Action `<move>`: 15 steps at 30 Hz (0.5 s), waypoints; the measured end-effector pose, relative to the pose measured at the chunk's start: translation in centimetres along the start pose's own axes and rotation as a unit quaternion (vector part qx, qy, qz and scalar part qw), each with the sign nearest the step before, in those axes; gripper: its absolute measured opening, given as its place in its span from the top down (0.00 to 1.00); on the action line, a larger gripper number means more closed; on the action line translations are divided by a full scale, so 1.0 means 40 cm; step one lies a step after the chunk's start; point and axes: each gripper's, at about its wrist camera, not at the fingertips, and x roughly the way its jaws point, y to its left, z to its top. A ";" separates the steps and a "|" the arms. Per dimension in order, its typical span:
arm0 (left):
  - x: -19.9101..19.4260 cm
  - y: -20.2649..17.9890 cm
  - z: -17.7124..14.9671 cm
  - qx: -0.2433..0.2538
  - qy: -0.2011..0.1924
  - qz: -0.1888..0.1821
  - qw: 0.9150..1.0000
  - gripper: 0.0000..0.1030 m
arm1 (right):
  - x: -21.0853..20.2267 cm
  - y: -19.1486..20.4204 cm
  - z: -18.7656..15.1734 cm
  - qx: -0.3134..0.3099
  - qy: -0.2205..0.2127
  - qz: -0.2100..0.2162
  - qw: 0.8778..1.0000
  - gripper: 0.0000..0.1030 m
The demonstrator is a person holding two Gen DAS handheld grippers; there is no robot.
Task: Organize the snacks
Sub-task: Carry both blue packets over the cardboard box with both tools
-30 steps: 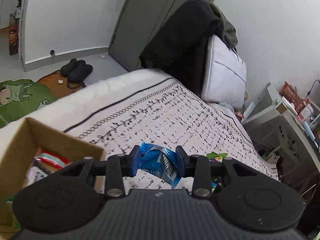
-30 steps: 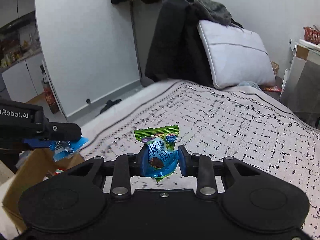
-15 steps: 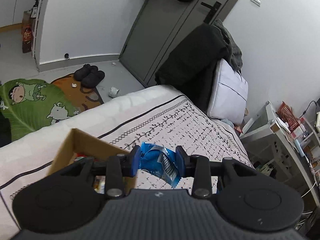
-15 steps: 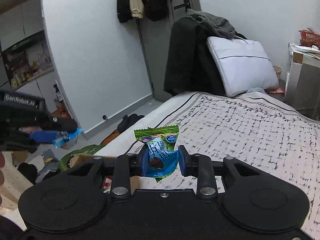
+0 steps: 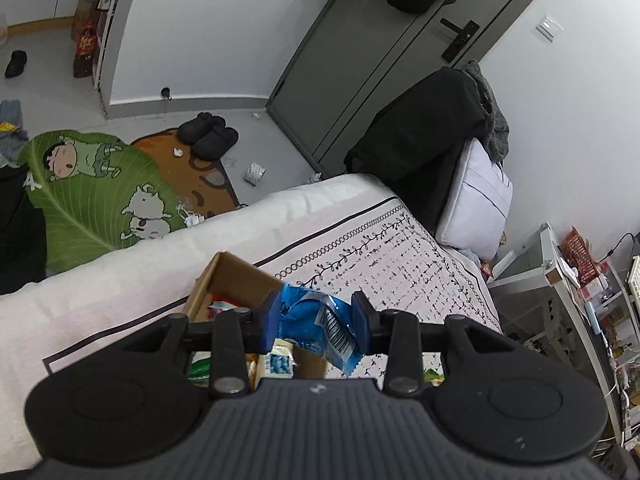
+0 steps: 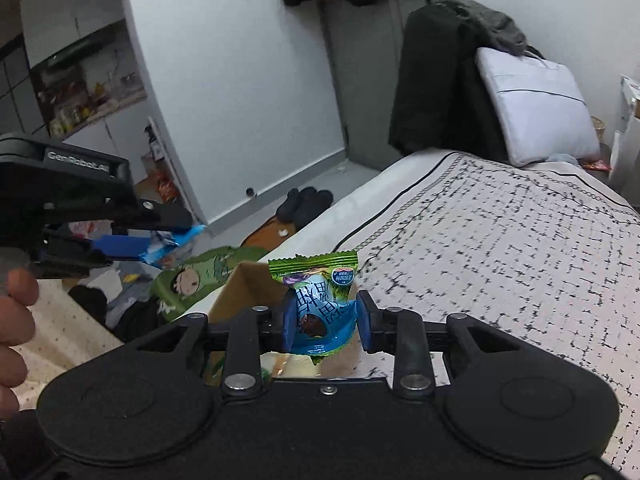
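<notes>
Left claw (image 5: 316, 322) pinches blue snack packet (image 5: 320, 328) above cardboard box (image 5: 236, 276).

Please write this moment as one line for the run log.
left hand-held gripper: shut on blue snack packet | right hand-held gripper: shut on green-blue candy packet | cardboard box: below both

Black left claw (image 5: 316, 320) and right claw (image 6: 326, 322) (blue pads, silver screws), one lettered "GenRobot.AI".
</notes>
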 end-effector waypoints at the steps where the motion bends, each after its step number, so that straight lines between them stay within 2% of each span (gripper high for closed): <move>1: 0.002 0.008 0.000 -0.003 0.004 0.000 1.000 0.64 | 0.004 0.011 0.003 -0.003 0.004 0.002 1.000 0.71; 15: 0.095 0.086 0.016 -0.027 0.071 0.004 0.997 0.64 | 0.094 0.063 0.026 -0.009 0.048 -0.004 0.999 0.71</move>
